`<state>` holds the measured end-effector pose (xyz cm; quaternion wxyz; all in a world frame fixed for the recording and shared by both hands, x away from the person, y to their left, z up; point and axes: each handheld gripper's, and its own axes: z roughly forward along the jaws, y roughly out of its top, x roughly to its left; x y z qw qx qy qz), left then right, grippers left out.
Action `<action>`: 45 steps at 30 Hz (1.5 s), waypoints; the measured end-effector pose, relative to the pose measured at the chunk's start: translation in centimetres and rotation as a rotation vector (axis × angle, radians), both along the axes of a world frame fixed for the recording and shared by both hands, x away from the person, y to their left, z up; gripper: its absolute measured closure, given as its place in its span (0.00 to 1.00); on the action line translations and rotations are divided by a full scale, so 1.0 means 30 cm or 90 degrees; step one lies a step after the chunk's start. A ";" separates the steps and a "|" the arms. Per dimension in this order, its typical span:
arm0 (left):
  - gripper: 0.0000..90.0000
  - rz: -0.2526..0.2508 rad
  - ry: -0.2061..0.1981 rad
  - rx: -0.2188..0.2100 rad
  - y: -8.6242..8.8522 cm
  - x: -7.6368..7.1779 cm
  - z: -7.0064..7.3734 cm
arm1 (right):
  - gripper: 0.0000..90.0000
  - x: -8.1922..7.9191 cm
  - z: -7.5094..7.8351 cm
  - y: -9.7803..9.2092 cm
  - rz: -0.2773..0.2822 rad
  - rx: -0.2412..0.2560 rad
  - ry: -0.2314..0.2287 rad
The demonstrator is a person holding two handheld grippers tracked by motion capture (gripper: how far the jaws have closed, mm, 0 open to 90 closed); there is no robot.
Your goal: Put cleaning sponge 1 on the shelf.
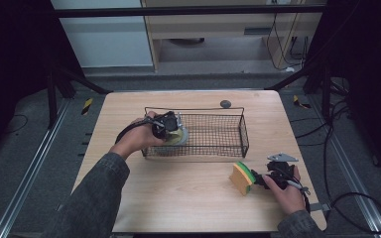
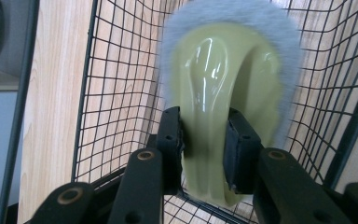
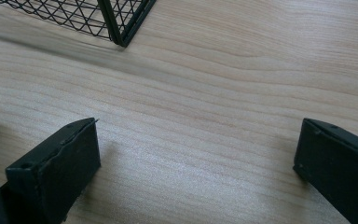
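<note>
Wooden table seen from above, with a black wire basket at its centre and a layered sponge, orange, yellow and green, standing on edge on the table at about 5 o'clock from the basket.

Left gripper: reaches into the basket's left end, roughly 9 o'clock of the basket's middle. In the left gripper view its two black jaws are closed narrowly on the raised handle of a pale yellow-green scrubbing pad, whose grey fuzzy face points away from the camera toward the mesh. The handle's long axis runs between the jaws, from 6 to 12 o'clock in that view. Whether the pad rests on the basket floor or hangs just above it cannot be told.

Right gripper: lies low at the table's near right, just beside the sponge, which sits at its 9 o'clock in the high view. In the right gripper view the fingers stand wide apart over bare wood with nothing between them; a sliver of green at the left edge is probably the sponge.

Governing relation: the sponge lies to the left of the open right jaws, not between them, and is far nearer this hand than the left. Its long axis runs roughly 11 to 5 o'clock on the table. A grasp would likely require a leftward shift.
</note>
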<state>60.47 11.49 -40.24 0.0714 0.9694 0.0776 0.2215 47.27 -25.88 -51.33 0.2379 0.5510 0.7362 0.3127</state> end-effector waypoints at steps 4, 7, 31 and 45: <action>0.79 -0.001 0.003 -0.001 -0.006 0.000 -0.004 | 0.00 0.000 0.000 0.000 0.001 0.000 0.000; 0.79 -0.002 0.005 -0.005 -0.009 -0.002 -0.004 | 0.00 0.000 0.000 0.000 0.000 0.000 0.000; 0.36 0.102 -0.084 -0.144 0.033 -0.033 0.109 | 0.00 0.000 0.001 0.000 0.000 0.003 0.000; 0.09 0.186 -0.090 -0.300 0.103 -0.109 0.162 | 0.00 0.000 0.001 0.000 0.000 0.003 0.000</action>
